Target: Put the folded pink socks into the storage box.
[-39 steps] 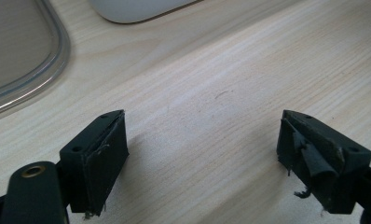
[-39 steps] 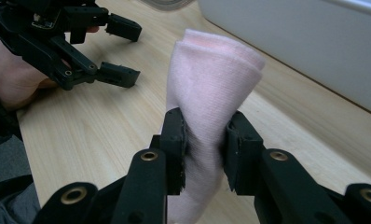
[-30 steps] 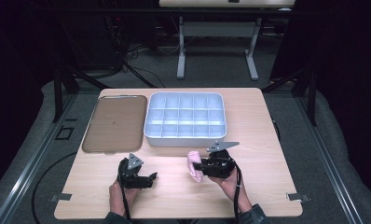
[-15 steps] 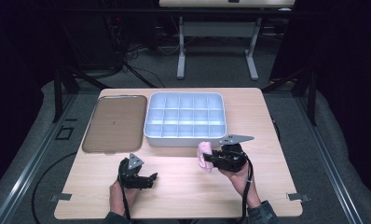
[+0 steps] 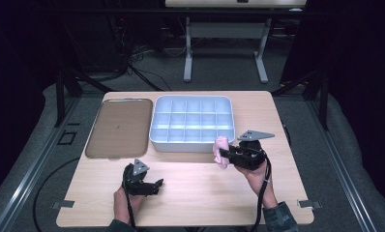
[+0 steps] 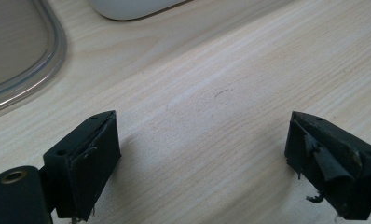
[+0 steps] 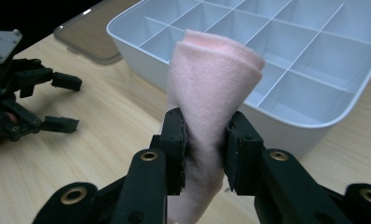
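High view: right claw [image 5: 223,155] clamps (firmly) pink cloth [image 5: 221,145].

No text, label, brand, number or sign can be read in any of the views. The pink cloth [image 7: 211,93] pinched in the right tongs [image 7: 204,144] is plain. The white divided tray [image 5: 193,140] just beyond those tongs bears no marking, and neither does the brown lid [image 5: 119,126] beyond the left tongs [image 5: 154,184]. The surface [image 6: 211,93] between the left tongs' open jaws is bare wood grain, without print.
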Tool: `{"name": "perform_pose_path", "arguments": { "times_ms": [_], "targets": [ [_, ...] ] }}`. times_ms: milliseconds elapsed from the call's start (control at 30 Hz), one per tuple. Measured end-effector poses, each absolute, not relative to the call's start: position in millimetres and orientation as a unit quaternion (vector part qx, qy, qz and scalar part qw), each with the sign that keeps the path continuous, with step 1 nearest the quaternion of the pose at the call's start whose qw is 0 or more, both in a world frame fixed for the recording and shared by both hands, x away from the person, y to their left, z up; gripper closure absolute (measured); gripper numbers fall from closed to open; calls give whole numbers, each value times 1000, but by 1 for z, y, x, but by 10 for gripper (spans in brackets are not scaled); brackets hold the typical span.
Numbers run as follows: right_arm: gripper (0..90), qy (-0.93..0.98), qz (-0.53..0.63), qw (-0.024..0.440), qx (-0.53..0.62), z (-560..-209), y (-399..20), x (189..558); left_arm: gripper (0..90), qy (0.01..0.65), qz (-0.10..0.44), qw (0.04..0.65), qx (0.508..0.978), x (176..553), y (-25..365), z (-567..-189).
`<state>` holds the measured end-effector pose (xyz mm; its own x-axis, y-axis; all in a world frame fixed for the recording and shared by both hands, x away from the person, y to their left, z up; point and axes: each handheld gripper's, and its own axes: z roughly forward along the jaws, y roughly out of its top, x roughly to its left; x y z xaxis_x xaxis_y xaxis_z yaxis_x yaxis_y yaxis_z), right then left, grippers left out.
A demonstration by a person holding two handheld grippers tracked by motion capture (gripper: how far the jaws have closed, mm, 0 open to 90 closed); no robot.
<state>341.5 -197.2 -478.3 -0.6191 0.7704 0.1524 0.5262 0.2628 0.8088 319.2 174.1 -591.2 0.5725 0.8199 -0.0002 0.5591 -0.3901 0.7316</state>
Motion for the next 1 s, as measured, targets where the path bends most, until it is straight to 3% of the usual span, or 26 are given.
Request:
{"name": "perform_pose_path", "arguments": {
  "times_ms": [567,1000],
  "targets": [
    [714,771,441,176,425,-446,-206,370,97,425,185,354,812,319,174,-591],
    [715,777,418,184,432,-445,-201,402,98,425,185,354,813,319,174,-591]
  ]
}}
